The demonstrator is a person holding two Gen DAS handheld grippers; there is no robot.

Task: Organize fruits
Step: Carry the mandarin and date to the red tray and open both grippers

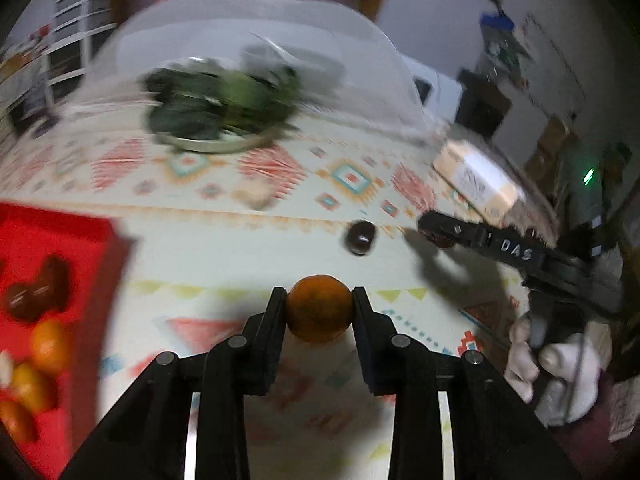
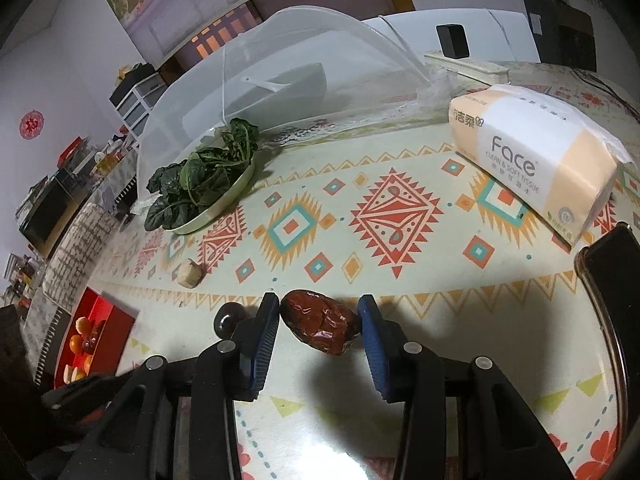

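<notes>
- Jaws of the left gripper [image 1: 319,309] press on both sides of a small round orange mandarin [image 1: 319,309], held above the patterned surface [image 1: 224,252].
- Jaws of the right gripper [image 2: 319,322], lined with blue ribbed pads [image 2: 264,344], sit on either side of a wrinkled dark-red dried date [image 2: 319,327]; the right pad touches it, and on the left I cannot tell whether there is contact.
- A red rectangular tray [image 1: 56,236] lies at the left edge of the surface, with several orange mandarins [image 1: 50,344] and dark glossy fruits [image 1: 36,294] inside.
- One dark round fruit [image 1: 360,237] lies loose on the surface, well apart from the tray and near the right gripper's tip.
- A pale green dish of dark leafy greens [image 2: 202,184] sits beside a translucent mesh food cover [image 2: 304,64].
- A pack of facial tissue [image 2: 532,160] lies at the right.
</notes>
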